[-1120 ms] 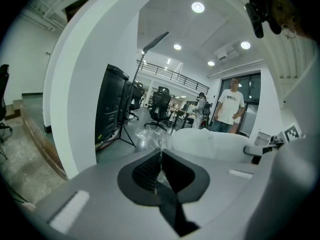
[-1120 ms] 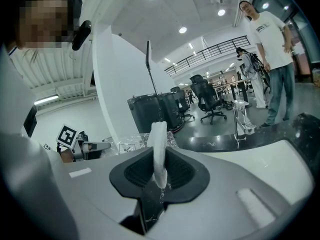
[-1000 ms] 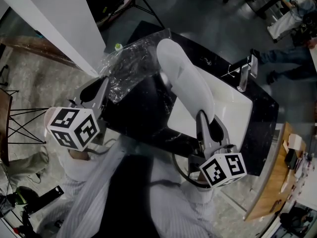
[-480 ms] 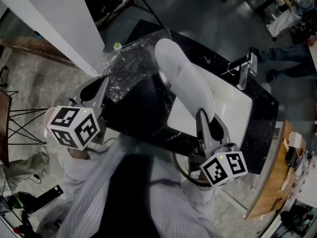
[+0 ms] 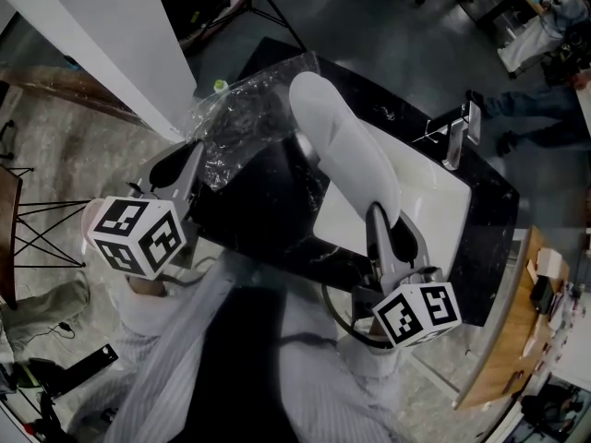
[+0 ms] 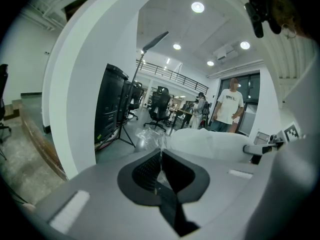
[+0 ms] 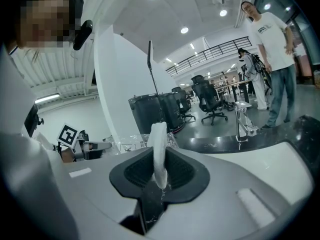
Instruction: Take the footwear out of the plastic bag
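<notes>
A long white piece of footwear (image 5: 346,150) hangs over the black counter (image 5: 268,215). My right gripper (image 5: 375,214) is shut on its near end. In the right gripper view the white edge (image 7: 159,151) stands pinched between the jaws. A crumpled clear plastic bag (image 5: 242,118) lies to the footwear's left, and my left gripper (image 5: 192,160) is shut on its near edge. The left gripper view shows a thin film of plastic (image 6: 160,160) between closed jaws, with the footwear (image 6: 210,141) beyond. The footwear's far tip meets the bag, and I cannot tell whether it is inside.
A white sink basin (image 5: 434,197) is set in the counter under the footwear, with a metal faucet (image 5: 454,137) at its far right. A white pillar (image 5: 111,26) rises at the left. A person (image 7: 272,59) stands beyond the counter. Office chairs (image 7: 210,101) stand farther off.
</notes>
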Demonstrator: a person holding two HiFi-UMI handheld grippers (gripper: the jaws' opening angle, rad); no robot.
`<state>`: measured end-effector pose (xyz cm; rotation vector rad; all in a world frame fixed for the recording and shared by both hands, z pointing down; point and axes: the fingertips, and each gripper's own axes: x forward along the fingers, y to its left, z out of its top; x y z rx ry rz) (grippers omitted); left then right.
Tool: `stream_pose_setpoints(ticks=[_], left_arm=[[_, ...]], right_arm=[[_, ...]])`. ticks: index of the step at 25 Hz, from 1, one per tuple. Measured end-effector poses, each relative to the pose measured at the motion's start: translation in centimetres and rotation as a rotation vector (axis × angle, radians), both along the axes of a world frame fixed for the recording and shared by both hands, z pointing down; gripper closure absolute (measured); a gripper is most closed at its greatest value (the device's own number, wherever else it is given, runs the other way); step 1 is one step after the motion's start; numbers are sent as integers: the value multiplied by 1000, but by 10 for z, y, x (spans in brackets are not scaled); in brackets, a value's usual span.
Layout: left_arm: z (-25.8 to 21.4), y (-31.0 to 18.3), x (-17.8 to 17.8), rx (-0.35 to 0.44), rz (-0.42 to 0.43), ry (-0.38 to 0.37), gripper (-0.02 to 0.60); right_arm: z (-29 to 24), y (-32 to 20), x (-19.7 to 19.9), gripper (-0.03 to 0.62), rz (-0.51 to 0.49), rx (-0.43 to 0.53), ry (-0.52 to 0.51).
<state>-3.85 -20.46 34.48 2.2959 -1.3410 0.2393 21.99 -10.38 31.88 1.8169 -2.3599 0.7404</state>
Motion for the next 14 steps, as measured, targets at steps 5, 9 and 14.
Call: stream_pose_setpoints(ticks=[5,9,14], left_arm=[[1,0,-1,-2,-1,2,575],[1,-1,-2,-5,2,3,575],[1,-1,-2,-4,5,5,575]], right_arm=[[0,-1,-1,520,2,0,-2],[-1,-1,-1,520,6,-1,-3],[-1,-1,-3,520,6,0,-3]])
